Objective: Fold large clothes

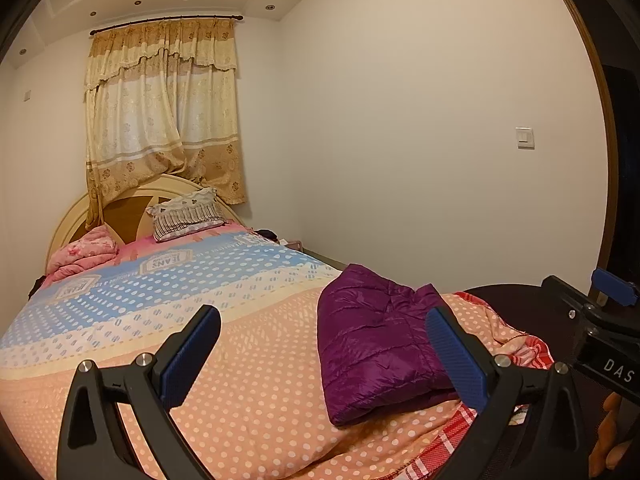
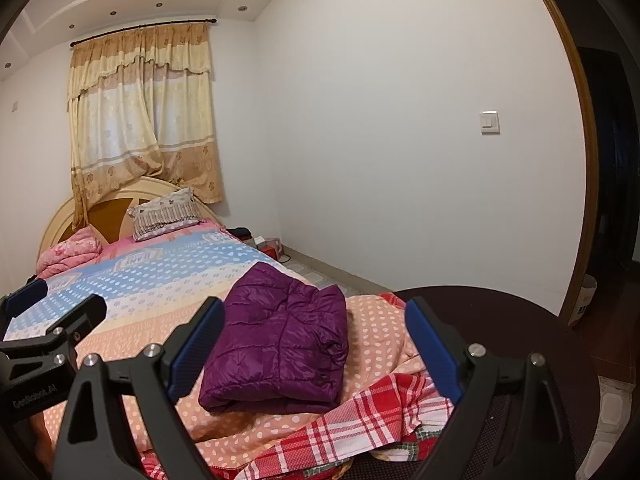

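A purple quilted jacket (image 1: 376, 344) lies folded into a compact bundle on the dotted peach quilt near the foot of the bed (image 1: 248, 380). In the right wrist view the jacket (image 2: 280, 340) sits between and beyond the fingers. My left gripper (image 1: 324, 356) is open, held above the quilt, its right finger beside the jacket's right edge and nothing between the pads. My right gripper (image 2: 316, 352) is open too, above the bed's foot, holding nothing. The left gripper's body (image 2: 48, 340) shows at the left of the right wrist view.
A red plaid cloth (image 2: 360, 420) is bunched at the bed's foot corner. A dark round chair back (image 2: 500, 320) stands right of the bed. A pillow (image 1: 188, 216) and a pink blanket (image 1: 84, 256) lie at the headboard. White wall and a doorway on the right.
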A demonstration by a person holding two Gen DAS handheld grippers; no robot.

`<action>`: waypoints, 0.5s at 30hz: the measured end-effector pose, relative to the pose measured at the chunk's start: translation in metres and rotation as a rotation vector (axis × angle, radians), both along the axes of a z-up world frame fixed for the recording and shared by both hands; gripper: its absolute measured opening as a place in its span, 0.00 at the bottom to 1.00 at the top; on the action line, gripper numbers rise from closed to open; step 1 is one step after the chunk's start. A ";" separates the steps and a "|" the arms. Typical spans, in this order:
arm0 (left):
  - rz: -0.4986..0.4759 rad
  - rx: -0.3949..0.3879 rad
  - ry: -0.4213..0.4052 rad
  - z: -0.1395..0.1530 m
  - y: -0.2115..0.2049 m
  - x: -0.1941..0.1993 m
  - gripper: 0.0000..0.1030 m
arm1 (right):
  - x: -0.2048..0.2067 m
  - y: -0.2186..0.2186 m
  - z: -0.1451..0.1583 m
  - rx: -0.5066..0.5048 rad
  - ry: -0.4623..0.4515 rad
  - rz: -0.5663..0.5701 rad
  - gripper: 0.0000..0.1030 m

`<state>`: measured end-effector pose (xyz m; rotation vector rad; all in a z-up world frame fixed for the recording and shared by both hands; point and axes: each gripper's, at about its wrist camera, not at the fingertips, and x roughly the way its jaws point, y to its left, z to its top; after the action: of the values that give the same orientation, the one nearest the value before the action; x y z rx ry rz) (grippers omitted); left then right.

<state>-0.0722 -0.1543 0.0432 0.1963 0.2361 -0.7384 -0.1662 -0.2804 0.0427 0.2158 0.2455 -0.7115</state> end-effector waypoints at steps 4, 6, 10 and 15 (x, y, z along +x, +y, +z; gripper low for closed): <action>0.004 -0.001 -0.016 0.000 0.000 -0.001 0.99 | -0.001 0.001 0.000 0.002 -0.001 -0.002 0.91; 0.003 0.004 -0.029 0.001 -0.001 -0.003 0.99 | -0.001 0.001 0.000 0.002 0.000 -0.002 0.91; -0.004 -0.008 -0.043 0.002 0.000 -0.008 0.99 | -0.001 0.002 0.001 0.001 -0.002 -0.002 0.91; -0.009 -0.028 -0.045 0.007 0.003 -0.009 0.99 | -0.006 0.015 0.002 -0.002 -0.010 -0.015 0.91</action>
<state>-0.0812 -0.1512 0.0498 0.1869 0.1823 -0.7450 -0.1718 -0.2652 0.0450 0.2197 0.2335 -0.7249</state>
